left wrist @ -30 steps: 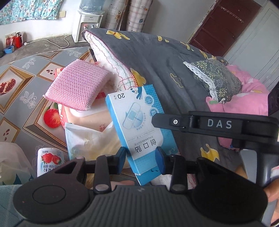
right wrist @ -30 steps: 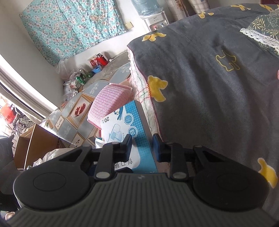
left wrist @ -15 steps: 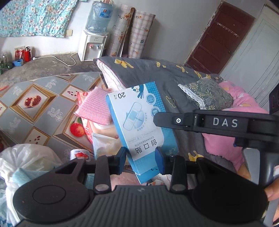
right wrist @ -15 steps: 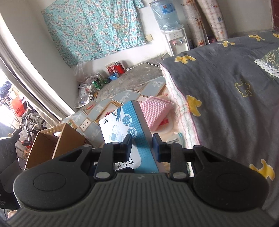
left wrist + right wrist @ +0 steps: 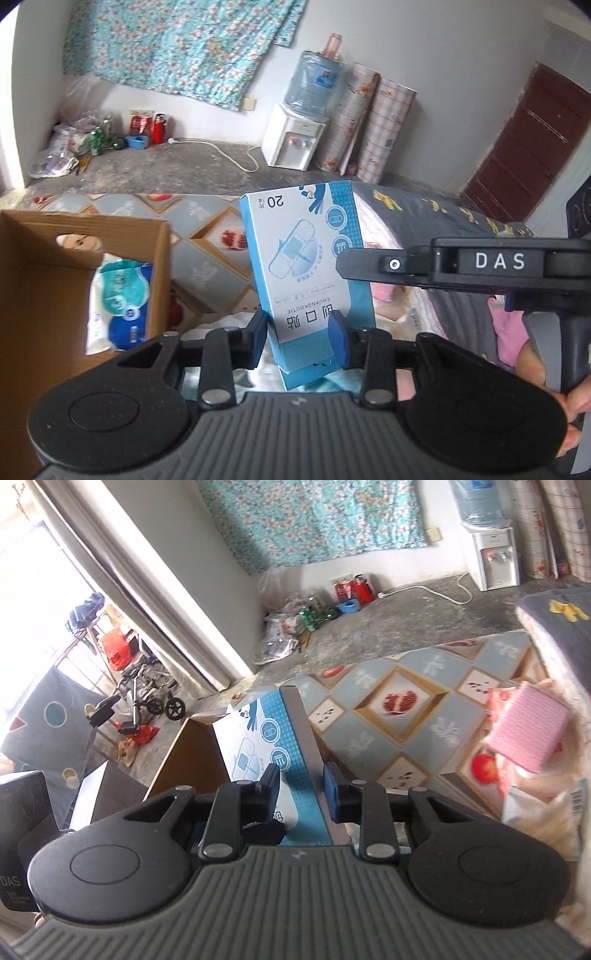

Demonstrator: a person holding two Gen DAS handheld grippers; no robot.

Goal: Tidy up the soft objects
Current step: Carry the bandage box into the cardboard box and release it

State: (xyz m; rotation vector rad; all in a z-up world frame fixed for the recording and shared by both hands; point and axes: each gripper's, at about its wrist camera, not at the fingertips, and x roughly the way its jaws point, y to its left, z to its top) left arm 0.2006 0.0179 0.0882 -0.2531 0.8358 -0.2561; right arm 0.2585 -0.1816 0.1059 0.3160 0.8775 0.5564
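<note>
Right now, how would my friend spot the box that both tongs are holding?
Find the brown cardboard carton on the patterned floor mat. Just right of it, in the air, the left tongs and right tongs pinch a flat blue and white paper box. Only it shows a bandage drawing and the number 20.

Glossy card box point(image 5: 310, 266), corrugated carton point(image 5: 48, 266)

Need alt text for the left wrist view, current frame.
The left tongs grip a blue and white plaster box across its width, held upright in the air. The right tongs reach in from the right onto the same box. An open cardboard box with a tissue pack inside sits lower left.
</note>
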